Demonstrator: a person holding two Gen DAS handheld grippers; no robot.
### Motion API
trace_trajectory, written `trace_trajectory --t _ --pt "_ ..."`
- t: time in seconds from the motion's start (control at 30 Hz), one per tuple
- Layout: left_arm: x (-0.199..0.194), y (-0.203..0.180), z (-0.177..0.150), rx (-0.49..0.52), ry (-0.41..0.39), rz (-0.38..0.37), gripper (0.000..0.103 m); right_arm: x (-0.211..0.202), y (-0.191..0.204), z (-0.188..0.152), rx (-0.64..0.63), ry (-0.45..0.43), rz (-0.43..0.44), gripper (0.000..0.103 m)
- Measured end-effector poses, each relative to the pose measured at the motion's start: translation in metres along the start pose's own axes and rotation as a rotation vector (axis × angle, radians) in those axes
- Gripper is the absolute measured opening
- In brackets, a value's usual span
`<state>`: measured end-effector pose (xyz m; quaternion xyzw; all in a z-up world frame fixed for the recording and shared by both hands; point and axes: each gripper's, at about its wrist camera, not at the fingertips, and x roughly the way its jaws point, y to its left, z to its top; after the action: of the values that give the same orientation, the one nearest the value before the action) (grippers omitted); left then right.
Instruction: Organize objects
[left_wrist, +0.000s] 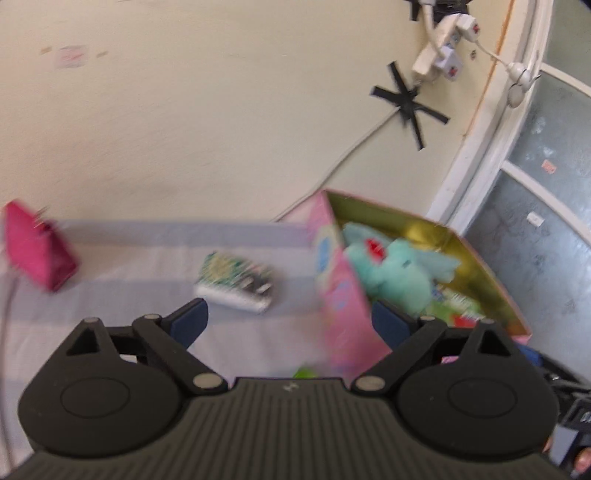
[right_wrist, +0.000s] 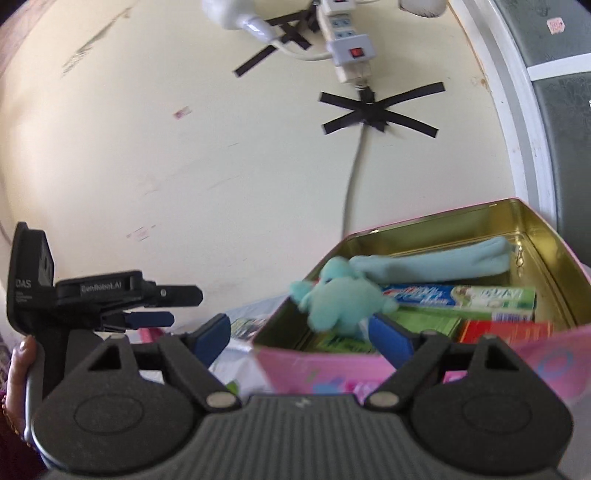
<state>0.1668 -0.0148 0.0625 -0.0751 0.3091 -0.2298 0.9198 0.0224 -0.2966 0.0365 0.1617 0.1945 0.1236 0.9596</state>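
A pink tin box (left_wrist: 341, 299) with a gold inside stands open on the striped cloth at the right; it also shows in the right wrist view (right_wrist: 535, 236). A teal plush toy (left_wrist: 397, 269) lies inside it (right_wrist: 340, 299), over a toothpaste carton (right_wrist: 458, 297) and green and red packets. My left gripper (left_wrist: 290, 321) is open and empty, its right finger by the box's near corner. My right gripper (right_wrist: 299, 332) is open and empty above the box's front wall. The left gripper also shows from the side in the right wrist view (right_wrist: 170, 306).
A small patterned packet (left_wrist: 236, 282) lies on the cloth ahead of the left gripper. A magenta pouch (left_wrist: 35, 251) stands at the far left. The wall behind carries a power strip (right_wrist: 347, 40) and a taped cable (right_wrist: 376, 110). A window frame (left_wrist: 476, 155) is at the right.
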Motion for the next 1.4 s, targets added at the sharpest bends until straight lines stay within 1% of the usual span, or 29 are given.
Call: trace_trajectory --t 0.13,0.17,0.2,0.23,0.3,0.4,0.5,0.53,0.57,0.6,0.67,0.73,0.83,0.87,0.9,0.93,0.97,1.0,1.03,1.07,1.17,1.27,1.33,1.4 --pt "-0.015 0.04 -0.039 -0.022 0.038 0.104 0.097 0.008 0.038 -0.025 -0.09 0.089 0.065 0.085" --pt "-0.018 0.051 -0.047 -0.027 0.047 0.133 0.097 0.014 0.049 -0.03 -0.12 0.117 0.085 0.083" --pt "-0.021 0.061 -0.052 -0.032 0.053 0.167 0.097 0.02 0.059 -0.032 -0.14 0.143 0.103 0.077" --pt "-0.023 0.07 -0.056 -0.036 0.055 0.202 0.097 0.027 0.07 -0.035 -0.158 0.173 0.127 0.075" --pt "-0.032 0.092 -0.058 -0.044 0.035 0.276 0.097 0.039 0.092 -0.038 -0.188 0.215 0.176 0.074" --pt "-0.05 0.126 -0.055 -0.068 -0.033 0.41 0.097 0.065 0.125 -0.032 -0.23 0.258 0.238 0.073" --pt "-0.064 0.159 -0.057 -0.154 -0.11 0.487 0.097 0.104 0.16 -0.018 -0.227 0.289 0.29 0.073" --pt "-0.065 0.168 -0.06 -0.182 -0.125 0.504 0.097 0.119 0.171 -0.015 -0.222 0.298 0.306 0.073" --pt "-0.063 0.175 -0.06 -0.215 -0.111 0.519 0.096 0.134 0.183 -0.013 -0.218 0.303 0.315 0.073" --pt "-0.062 0.183 -0.057 -0.254 -0.093 0.51 0.096 0.153 0.194 -0.01 -0.213 0.308 0.318 0.074" --pt "-0.068 0.194 -0.056 -0.307 -0.115 0.474 0.097 0.191 0.212 -0.009 -0.207 0.326 0.313 0.078" --pt "-0.069 0.198 -0.056 -0.336 -0.112 0.482 0.097 0.233 0.229 -0.011 -0.214 0.36 0.295 0.079" --pt "-0.069 0.204 -0.057 -0.376 -0.095 0.464 0.097 0.283 0.245 -0.017 -0.266 0.377 0.237 0.081" --pt "-0.07 0.203 -0.057 -0.379 -0.096 0.462 0.097 0.297 0.249 -0.019 -0.289 0.373 0.211 0.084" --pt "-0.07 0.203 -0.057 -0.383 -0.096 0.459 0.097 0.311 0.252 -0.021 -0.308 0.368 0.179 0.09" --pt "-0.07 0.204 -0.057 -0.388 -0.094 0.458 0.097 0.322 0.254 -0.022 -0.325 0.366 0.161 0.092" --pt "-0.07 0.204 -0.057 -0.39 -0.095 0.459 0.097 0.331 0.255 -0.024 -0.334 0.372 0.154 0.091" --pt "-0.07 0.204 -0.057 -0.387 -0.094 0.462 0.097 0.341 0.254 -0.025 -0.337 0.391 0.163 0.083" --pt "-0.07 0.204 -0.057 -0.385 -0.093 0.466 0.097 0.348 0.255 -0.027 -0.346 0.425 0.183 0.071" --pt "-0.07 0.204 -0.057 -0.383 -0.092 0.47 0.097 0.349 0.255 -0.029 -0.35 0.429 0.195 0.058" --pt "-0.072 0.203 -0.057 -0.385 -0.094 0.469 0.097 0.336 0.255 -0.031 -0.383 0.431 0.208 0.051" --pt "-0.076 0.207 -0.057 -0.395 -0.107 0.478 0.097 0.304 0.248 -0.034 -0.385 0.466 0.251 0.05" --pt "-0.08 0.21 -0.058 -0.41 -0.122 0.46 0.097 0.27 0.245 -0.043 -0.433 0.48 0.29 0.05" --pt "-0.083 0.21 -0.058 -0.416 -0.137 0.425 0.097 0.227 0.239 -0.054 -0.488 0.495 0.335 0.05"
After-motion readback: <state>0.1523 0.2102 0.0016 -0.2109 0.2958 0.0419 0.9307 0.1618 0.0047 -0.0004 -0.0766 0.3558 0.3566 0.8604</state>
